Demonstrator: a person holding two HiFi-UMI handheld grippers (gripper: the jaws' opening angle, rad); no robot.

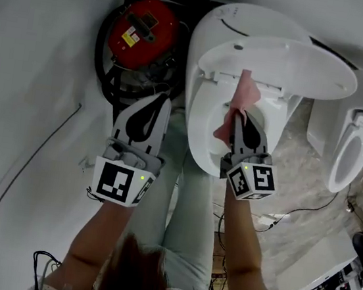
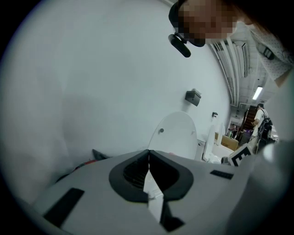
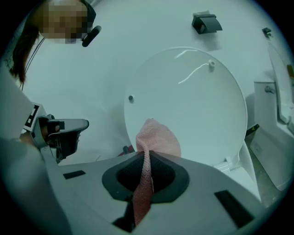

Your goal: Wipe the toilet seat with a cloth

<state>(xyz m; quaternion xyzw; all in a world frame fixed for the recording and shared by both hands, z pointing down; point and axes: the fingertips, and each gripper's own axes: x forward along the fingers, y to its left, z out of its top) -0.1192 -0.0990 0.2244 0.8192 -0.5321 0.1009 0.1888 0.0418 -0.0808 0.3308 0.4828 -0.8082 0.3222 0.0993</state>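
A white toilet stands ahead of me with its lid (image 1: pixel 278 64) raised and its seat (image 1: pixel 200 127) down. My right gripper (image 1: pixel 240 114) hangs over the bowl opening, shut on a pink cloth (image 1: pixel 245 93) that pokes up past its tips toward the lid. In the right gripper view the cloth (image 3: pixel 156 137) runs pinched between the jaws (image 3: pixel 147 158), with the upright lid (image 3: pixel 183 101) behind it. My left gripper (image 1: pixel 163 99) is held to the left of the seat, shut and empty. In its own view the left gripper (image 2: pixel 148 158) has its jaws pressed together with nothing between them.
A red round machine (image 1: pixel 142 30) ringed by black hose sits on the floor left of the toilet. A second white toilet (image 1: pixel 349 153) stands at the right. Cables (image 1: pixel 271 219) lie on the marble floor. The person's jeans-clad legs (image 1: pixel 193 209) stand in front of the bowl.
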